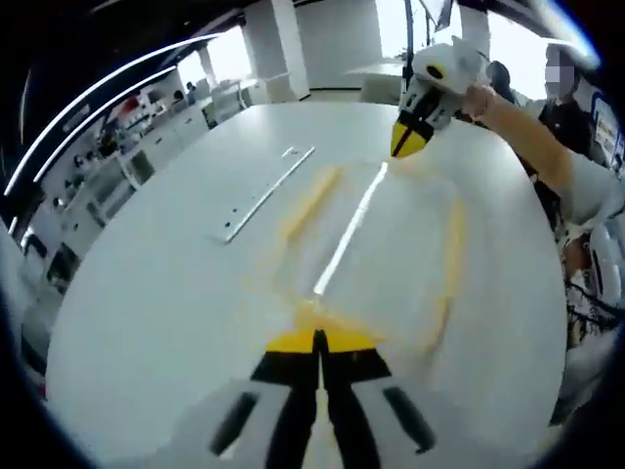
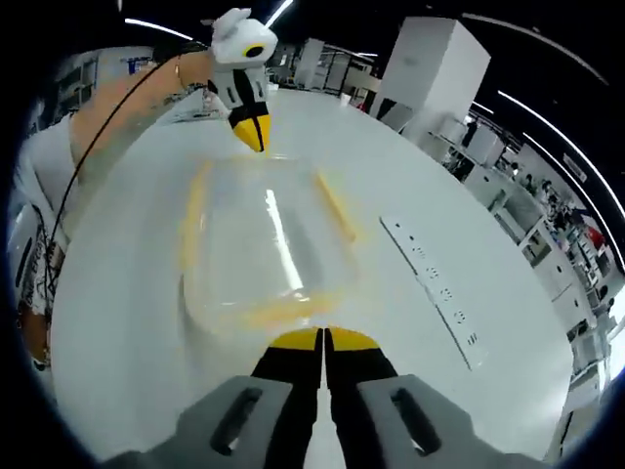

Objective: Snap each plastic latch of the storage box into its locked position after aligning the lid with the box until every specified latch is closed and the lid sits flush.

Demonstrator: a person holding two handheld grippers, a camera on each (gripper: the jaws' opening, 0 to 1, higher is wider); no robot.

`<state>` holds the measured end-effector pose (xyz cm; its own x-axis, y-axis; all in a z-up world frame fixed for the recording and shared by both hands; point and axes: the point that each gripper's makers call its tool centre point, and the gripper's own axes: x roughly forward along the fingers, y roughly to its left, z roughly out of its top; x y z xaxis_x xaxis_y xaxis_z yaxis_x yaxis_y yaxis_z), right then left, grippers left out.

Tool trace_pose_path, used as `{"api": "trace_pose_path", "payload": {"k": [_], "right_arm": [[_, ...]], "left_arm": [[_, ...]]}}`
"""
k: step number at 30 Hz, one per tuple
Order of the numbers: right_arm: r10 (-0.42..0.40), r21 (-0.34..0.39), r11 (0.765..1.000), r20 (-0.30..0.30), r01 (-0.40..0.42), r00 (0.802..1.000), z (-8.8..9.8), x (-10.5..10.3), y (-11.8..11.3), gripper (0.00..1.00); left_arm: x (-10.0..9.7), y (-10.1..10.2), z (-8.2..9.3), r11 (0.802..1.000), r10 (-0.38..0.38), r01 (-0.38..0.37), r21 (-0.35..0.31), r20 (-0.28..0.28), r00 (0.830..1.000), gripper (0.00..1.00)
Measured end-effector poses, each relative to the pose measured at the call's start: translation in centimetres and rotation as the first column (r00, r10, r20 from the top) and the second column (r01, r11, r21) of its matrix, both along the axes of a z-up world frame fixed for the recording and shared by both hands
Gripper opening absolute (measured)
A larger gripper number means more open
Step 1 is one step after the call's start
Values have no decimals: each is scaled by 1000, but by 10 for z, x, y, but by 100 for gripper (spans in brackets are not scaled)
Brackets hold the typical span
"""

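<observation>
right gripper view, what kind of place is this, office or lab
Probably an open-plan lab or workshop: a large white table bearing a power strip, rows of cluttered workbenches behind, and long ceiling light strips.

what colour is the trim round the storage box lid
Yellow, on a clear lid; sharpest in the right gripper view.

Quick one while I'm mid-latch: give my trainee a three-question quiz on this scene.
1. True or false: both grippers are at opposite ends of the storage box.
2. What lies on the table beside the box? A) power strip B) mug C) book
3. Fill in: the jaws of the right gripper are ____.

Key: 1. True: the left gripper is at the far end, seen from the right gripper view. 2. A, the power strip. 3. Shut.
</observation>
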<state>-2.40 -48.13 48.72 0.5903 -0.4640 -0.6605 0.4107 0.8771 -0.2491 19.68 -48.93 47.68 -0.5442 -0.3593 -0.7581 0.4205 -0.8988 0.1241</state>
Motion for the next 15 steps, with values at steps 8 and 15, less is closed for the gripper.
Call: {"api": "trace_pose_path", "payload": {"k": [8,15], "right_arm": [[64,-11,998,22,-64,998,6,18,8,1],[106,-1,994,22,-106,994,-1,32,7,1]], "left_arm": [[-6,-7,0,1000,-18,18,-21,28,999,0],[-11,-7,-14,999,-45,46,-9,70,997,0]]}}
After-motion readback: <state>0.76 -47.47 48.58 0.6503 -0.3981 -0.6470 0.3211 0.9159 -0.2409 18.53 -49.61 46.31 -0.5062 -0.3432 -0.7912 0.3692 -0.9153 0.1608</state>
